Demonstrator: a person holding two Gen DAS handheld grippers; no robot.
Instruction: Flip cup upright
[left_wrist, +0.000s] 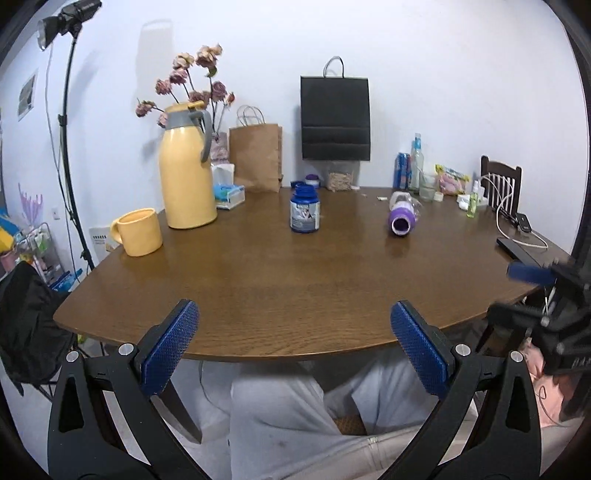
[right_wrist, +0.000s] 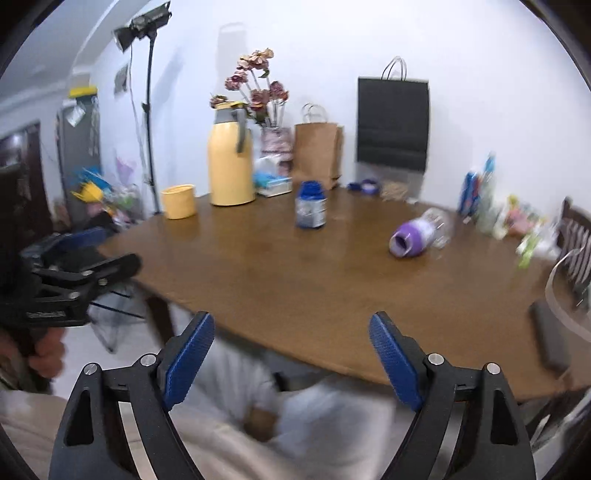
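A clear cup with a purple rim (left_wrist: 402, 215) lies on its side on the brown table (left_wrist: 258, 280), its mouth turned toward me, right of middle. It also shows in the right wrist view (right_wrist: 417, 237), blurred. My left gripper (left_wrist: 295, 325) is open and empty, held at the table's near edge, far from the cup. My right gripper (right_wrist: 291, 339) is open and empty, also at the near edge. Each gripper shows at the side of the other's view: the right one (left_wrist: 543, 295) and the left one (right_wrist: 70, 273).
A blue-lidded jar (left_wrist: 304, 208) stands mid-table. A yellow mug (left_wrist: 138, 232) and yellow thermos jug (left_wrist: 188, 166) stand at left. Paper bags (left_wrist: 256, 157), a flower vase, bottles and snacks line the back. A phone and cable (left_wrist: 522, 225) lie at right.
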